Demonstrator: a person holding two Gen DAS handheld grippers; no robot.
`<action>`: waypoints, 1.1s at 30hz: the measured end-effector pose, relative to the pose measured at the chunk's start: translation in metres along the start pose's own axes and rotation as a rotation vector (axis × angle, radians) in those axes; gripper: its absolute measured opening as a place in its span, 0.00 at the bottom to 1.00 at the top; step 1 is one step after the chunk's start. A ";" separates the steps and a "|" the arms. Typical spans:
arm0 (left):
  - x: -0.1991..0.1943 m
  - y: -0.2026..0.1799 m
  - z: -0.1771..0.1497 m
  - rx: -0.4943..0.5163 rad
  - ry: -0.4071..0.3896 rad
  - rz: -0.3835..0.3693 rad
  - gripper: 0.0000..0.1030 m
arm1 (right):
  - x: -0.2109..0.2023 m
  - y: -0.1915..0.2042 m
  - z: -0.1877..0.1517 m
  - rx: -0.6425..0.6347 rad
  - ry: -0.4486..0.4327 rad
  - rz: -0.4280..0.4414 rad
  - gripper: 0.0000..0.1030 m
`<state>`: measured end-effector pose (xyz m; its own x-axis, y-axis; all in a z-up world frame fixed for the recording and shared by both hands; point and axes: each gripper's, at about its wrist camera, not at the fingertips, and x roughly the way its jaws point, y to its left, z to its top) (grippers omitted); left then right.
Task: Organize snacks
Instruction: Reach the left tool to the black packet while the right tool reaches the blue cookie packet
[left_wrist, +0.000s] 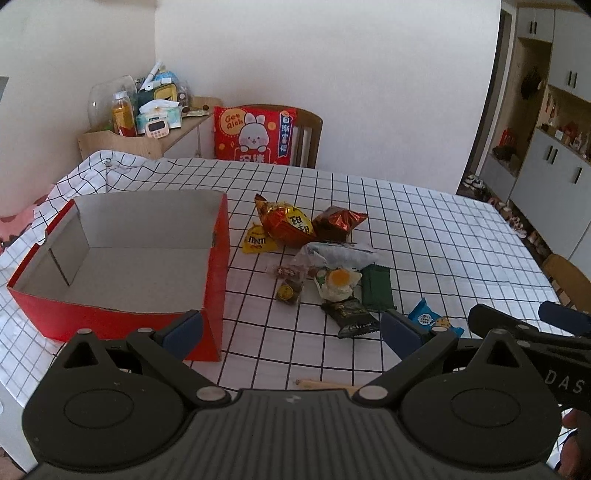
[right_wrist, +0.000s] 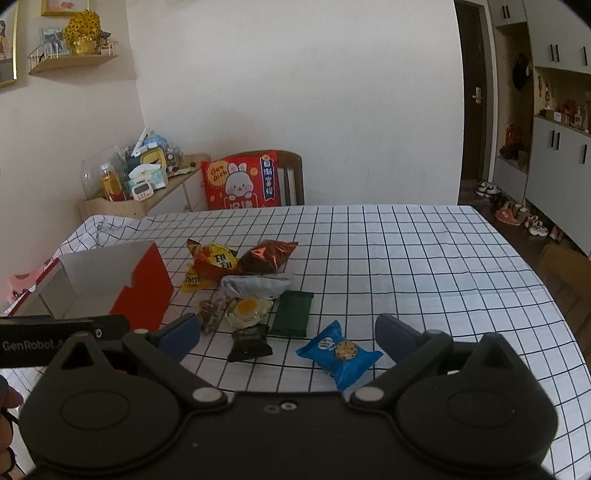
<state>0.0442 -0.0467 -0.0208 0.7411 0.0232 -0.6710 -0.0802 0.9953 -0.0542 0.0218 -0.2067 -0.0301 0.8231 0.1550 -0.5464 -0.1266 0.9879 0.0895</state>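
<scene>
A red cardboard box (left_wrist: 216, 266) with a bare white inside stands open on the left of the checked table; its corner (right_wrist: 147, 284) shows in the right wrist view. Right of it lies a loose pile of snacks: a gold-red bag (left_wrist: 286, 223), a brown foil bag (right_wrist: 267, 256), a yellow M&M's pack (left_wrist: 258, 242), a fried-egg pack (right_wrist: 247, 310), a green bar (right_wrist: 292, 314), a black pack (left_wrist: 352, 317) and a blue cookie pack (right_wrist: 341, 354). My left gripper (left_wrist: 291, 332) is open near the box's front corner. My right gripper (right_wrist: 288, 338) is open just short of the blue cookie pack.
A chair with a red rabbit cushion (left_wrist: 255, 134) stands at the table's far side. A cluttered wooden shelf (left_wrist: 147, 118) is at the back left. Cabinets and shoes (right_wrist: 517, 214) line the right wall. Another chair (right_wrist: 565, 277) sits at the table's right edge.
</scene>
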 end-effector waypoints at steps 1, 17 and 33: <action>0.002 -0.001 0.000 -0.001 0.004 0.001 1.00 | 0.002 -0.003 0.000 -0.003 0.005 0.000 0.97; 0.090 -0.027 0.018 -0.064 0.226 -0.058 0.99 | 0.073 -0.050 0.006 -0.109 0.191 0.076 0.86; 0.193 -0.064 0.033 -0.068 0.452 -0.027 0.98 | 0.147 -0.062 -0.002 -0.297 0.393 0.168 0.76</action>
<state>0.2142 -0.1029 -0.1227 0.3791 -0.0611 -0.9233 -0.1198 0.9862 -0.1145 0.1496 -0.2454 -0.1183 0.5154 0.2449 -0.8212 -0.4372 0.8993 -0.0061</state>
